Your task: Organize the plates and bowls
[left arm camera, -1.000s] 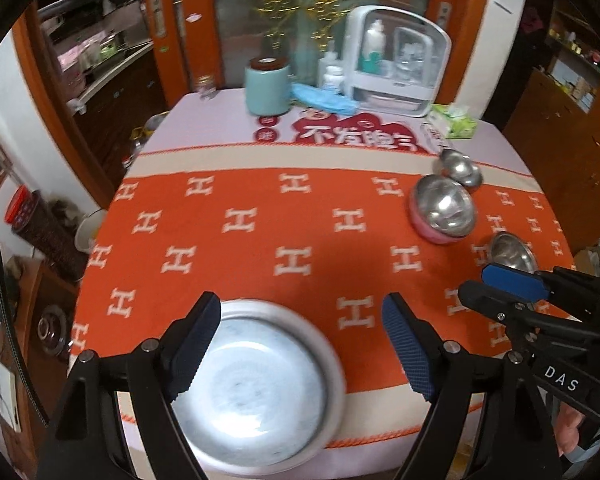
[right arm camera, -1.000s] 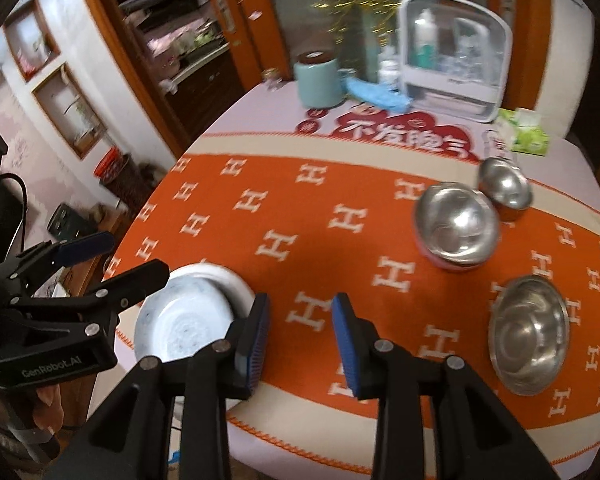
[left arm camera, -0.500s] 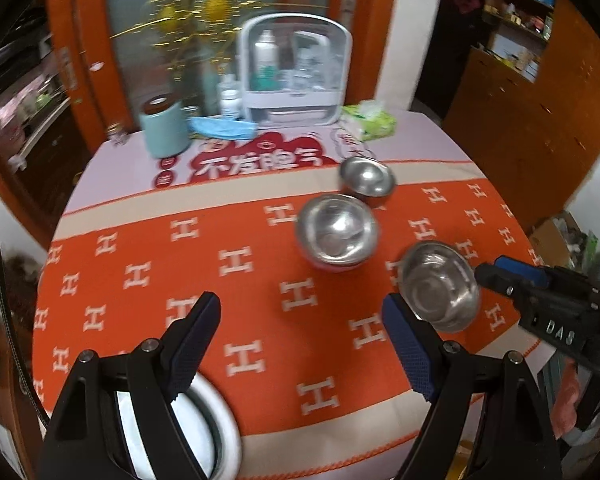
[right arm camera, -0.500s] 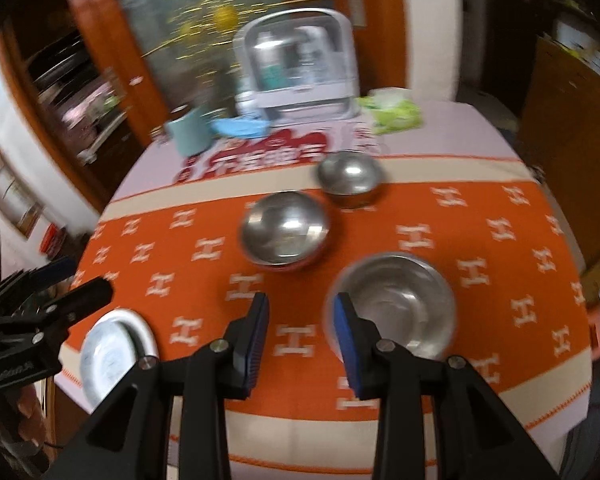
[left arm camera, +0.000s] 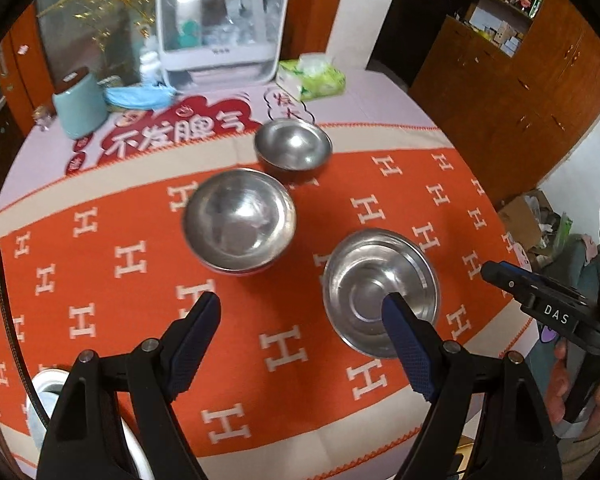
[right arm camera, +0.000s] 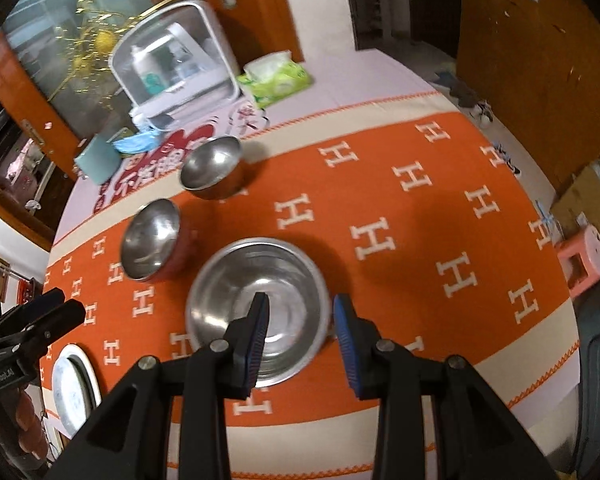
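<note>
Three steel bowls stand on the orange tablecloth [left arm camera: 100, 288]. The wide shallow one [left arm camera: 376, 280] is nearest, a deeper one with a pink outside [left arm camera: 240, 220] is in the middle, and a small one [left arm camera: 294, 148] is farthest. A white plate [right arm camera: 74, 384] lies at the table's near left edge. My left gripper [left arm camera: 300, 344] is wide open above the cloth, left of the shallow bowl. My right gripper [right arm camera: 302, 336] is open and empty, its fingers either side of the near right rim of the shallow bowl [right arm camera: 256, 304].
At the back stand a white cosmetics case [left arm camera: 220, 24], a teal canister [left arm camera: 80, 104], a blue cloth [left arm camera: 140, 96] and a green tissue pack [left arm camera: 312, 76]. Wooden cabinets [left arm camera: 520, 60] are on the right. A pink stool [right arm camera: 586, 260] stands on the floor.
Both grippers have swung right, away from the white plate and toward the steel bowls. The right gripper has closed in on the shallow bowl's rim and widened slightly.
</note>
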`<action>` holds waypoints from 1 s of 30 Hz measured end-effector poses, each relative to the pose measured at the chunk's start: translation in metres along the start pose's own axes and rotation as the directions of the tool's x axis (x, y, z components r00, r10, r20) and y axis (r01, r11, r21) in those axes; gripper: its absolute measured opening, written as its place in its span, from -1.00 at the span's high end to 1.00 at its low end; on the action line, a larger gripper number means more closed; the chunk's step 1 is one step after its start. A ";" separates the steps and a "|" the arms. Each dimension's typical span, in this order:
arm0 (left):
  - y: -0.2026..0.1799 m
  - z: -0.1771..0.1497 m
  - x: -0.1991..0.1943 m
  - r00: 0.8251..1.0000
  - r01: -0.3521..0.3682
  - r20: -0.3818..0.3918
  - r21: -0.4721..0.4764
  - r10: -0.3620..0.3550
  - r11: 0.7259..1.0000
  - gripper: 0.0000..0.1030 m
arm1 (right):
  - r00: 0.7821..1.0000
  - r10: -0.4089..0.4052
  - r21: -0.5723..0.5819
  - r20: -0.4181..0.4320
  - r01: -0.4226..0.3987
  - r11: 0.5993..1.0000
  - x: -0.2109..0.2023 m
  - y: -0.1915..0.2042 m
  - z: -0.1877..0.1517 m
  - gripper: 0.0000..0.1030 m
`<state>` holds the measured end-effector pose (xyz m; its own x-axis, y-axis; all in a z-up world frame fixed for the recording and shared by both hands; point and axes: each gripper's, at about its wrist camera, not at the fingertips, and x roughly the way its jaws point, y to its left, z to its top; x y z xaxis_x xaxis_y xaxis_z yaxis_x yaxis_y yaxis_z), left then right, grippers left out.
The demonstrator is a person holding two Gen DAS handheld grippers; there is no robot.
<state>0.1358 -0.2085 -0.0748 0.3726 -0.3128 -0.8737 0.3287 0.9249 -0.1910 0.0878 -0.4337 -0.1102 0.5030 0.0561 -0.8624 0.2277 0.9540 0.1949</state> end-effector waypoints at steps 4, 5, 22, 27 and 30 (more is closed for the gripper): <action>-0.010 0.002 0.029 0.999 0.008 -0.043 -0.003 -0.009 1.000 -0.59 | 0.999 0.009 0.040 -0.051 -0.007 0.999 0.022 -0.018 0.002 0.34; -0.014 0.002 0.039 0.998 0.010 -0.057 -0.001 -0.010 1.000 -0.59 | 0.998 0.014 0.046 -0.062 -0.011 0.999 0.027 -0.022 0.003 0.34; -0.017 0.005 0.125 0.980 0.022 -0.197 -0.054 -0.032 0.998 -0.51 | 0.976 0.044 0.076 -0.213 -0.028 0.997 0.093 -0.033 0.002 0.35; -0.018 0.005 0.138 0.970 0.048 -0.235 -0.059 -0.061 0.997 -0.25 | 0.971 0.047 0.071 -0.235 -0.031 0.997 0.100 -0.033 0.003 0.42; -0.021 0.004 0.140 0.966 0.063 -0.248 -0.044 -0.072 0.997 -0.06 | 0.968 0.053 0.065 -0.244 -0.038 0.997 0.101 -0.032 0.003 0.52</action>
<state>0.1843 -0.2729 -0.1915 0.1211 -0.3151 -0.9413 0.3134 0.9119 -0.2650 0.1336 -0.4589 -0.2023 0.2955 0.1765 -0.9389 0.2622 0.9301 0.2574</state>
